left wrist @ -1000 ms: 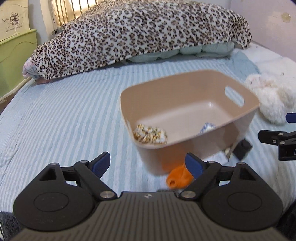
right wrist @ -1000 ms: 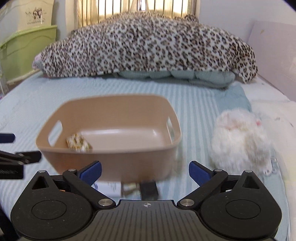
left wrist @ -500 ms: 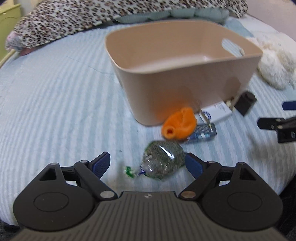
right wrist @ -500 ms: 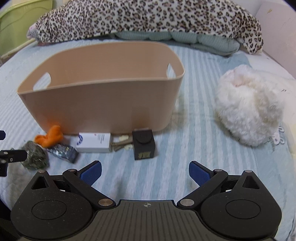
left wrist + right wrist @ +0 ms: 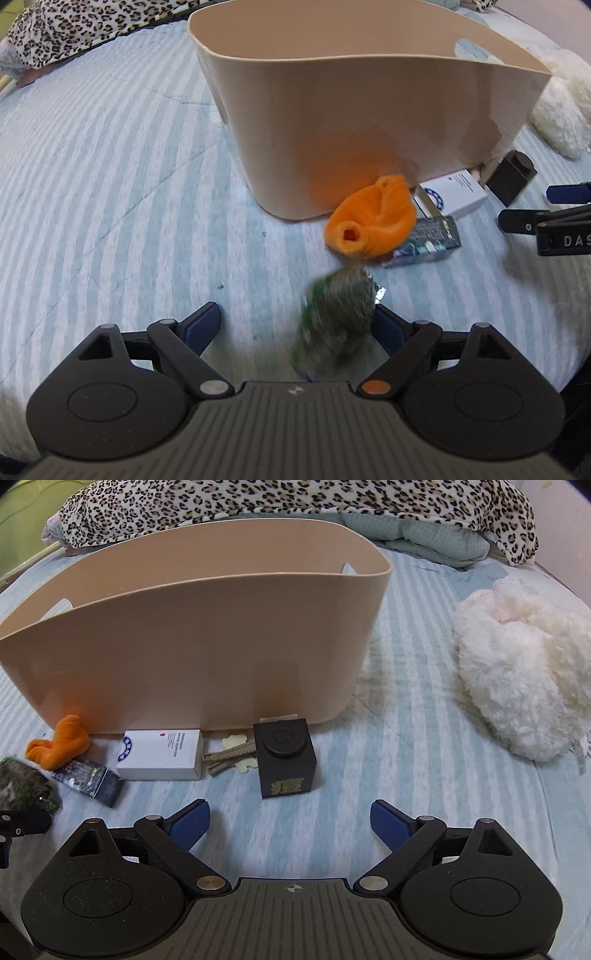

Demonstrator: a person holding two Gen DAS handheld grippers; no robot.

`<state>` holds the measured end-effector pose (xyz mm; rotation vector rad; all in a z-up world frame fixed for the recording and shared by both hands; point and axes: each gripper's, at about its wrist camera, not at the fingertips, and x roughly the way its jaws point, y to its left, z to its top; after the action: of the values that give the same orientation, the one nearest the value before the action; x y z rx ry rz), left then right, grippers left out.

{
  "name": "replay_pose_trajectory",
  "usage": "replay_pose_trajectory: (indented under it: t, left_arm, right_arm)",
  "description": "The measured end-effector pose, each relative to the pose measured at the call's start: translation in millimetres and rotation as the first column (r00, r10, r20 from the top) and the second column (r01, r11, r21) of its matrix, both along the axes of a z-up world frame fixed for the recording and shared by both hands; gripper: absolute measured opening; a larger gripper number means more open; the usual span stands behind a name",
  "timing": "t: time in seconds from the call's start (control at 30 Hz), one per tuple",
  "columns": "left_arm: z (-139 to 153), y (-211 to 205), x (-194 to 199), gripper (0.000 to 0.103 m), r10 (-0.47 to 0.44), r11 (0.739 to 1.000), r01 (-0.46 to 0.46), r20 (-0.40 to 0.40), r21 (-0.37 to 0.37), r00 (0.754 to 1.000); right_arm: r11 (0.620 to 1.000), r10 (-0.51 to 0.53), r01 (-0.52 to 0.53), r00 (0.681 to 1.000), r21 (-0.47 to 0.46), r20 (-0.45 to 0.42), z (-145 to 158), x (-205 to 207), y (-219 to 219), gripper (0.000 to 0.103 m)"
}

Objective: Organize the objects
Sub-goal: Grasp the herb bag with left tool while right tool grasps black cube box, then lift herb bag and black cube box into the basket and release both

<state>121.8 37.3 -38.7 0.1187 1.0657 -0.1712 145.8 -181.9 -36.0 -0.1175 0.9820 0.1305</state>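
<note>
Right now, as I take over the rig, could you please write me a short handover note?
Left gripper: jaws open, green packet between them, not clamped.
Right gripper: jaws open, just narrowing, nothing between them, black cube ahead.
Along the bin front: orange toy, dark packet, white box, zipper, cube. Plush lies to the right.
Done: bin contents hidden from here.
Left: all these go in the bin.

Smooth matt plastic bin, fluffy white plush, striped quilted cloth
</note>
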Motion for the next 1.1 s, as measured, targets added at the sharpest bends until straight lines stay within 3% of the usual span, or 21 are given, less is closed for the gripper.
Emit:
replay_pose_trajectory:
  t: [0.17, 0.2, 0.27, 0.33, 0.4, 0.47, 0.53, 0.87, 1.1]
  left_arm:
    - [-4, -1, 4, 0.087, -0.026, 1.0, 0.025, 0.015, 0.016, 1.0]
    - [-3, -2, 4, 0.082, -0.038, 0.999, 0.038, 0.024, 0.02, 0.999]
    - [-1, -4, 2, 0.071, -0.066, 0.998, 0.065, 0.041, 0.025, 0.997]
    - [2, -5, 0, 0.052, -0.084, 0.996, 0.083, 0.048, 0.02, 0.995]
    - [4, -6, 0, 0.043, -0.093, 0.996, 0.092, 0.051, 0.015, 0.994]
    - [5, -6, -2, 0.043, -0.098, 0.995, 0.097, 0.057, 0.022, 0.994]
    - [6, -8, -4, 0.042, -0.097, 0.995, 0.096, 0.06, 0.023, 0.993]
    - [18, 2, -22, 0.04, -0.073, 0.997, 0.072, 0.073, 0.008, 0.995]
    - [45, 0, -30, 0.04, -0.047, 0.999, 0.05, 0.164, -0.013, 0.985]
  right_arm:
    - [1.0, 0.014, -0.013, 1.0, -0.005, 0.022, -8, 8, 5, 0.089]
    - [1.0, 0.016, -0.016, 1.0, -0.005, 0.027, -9, 9, 5, 0.085]
    - [1.0, 0.016, -0.016, 0.999, -0.004, 0.045, -9, 11, 5, 0.075]
    - [1.0, 0.015, -0.014, 0.998, -0.005, 0.059, -7, 12, 5, 0.065]
    - [1.0, 0.017, -0.017, 0.998, 0.001, 0.063, -8, 12, 4, 0.057]
    - [1.0, 0.018, -0.019, 0.997, 0.01, 0.069, -8, 10, 3, 0.04]
    - [1.0, 0.023, -0.023, 0.997, 0.006, 0.076, -8, 8, 3, 0.029]
    - [0.999, 0.005, -0.008, 0.997, 0.036, 0.083, 3, -9, -4, 0.029]
    - [0.998, -0.022, 0.016, 0.995, 0.062, 0.101, 21, -28, -9, 0.029]
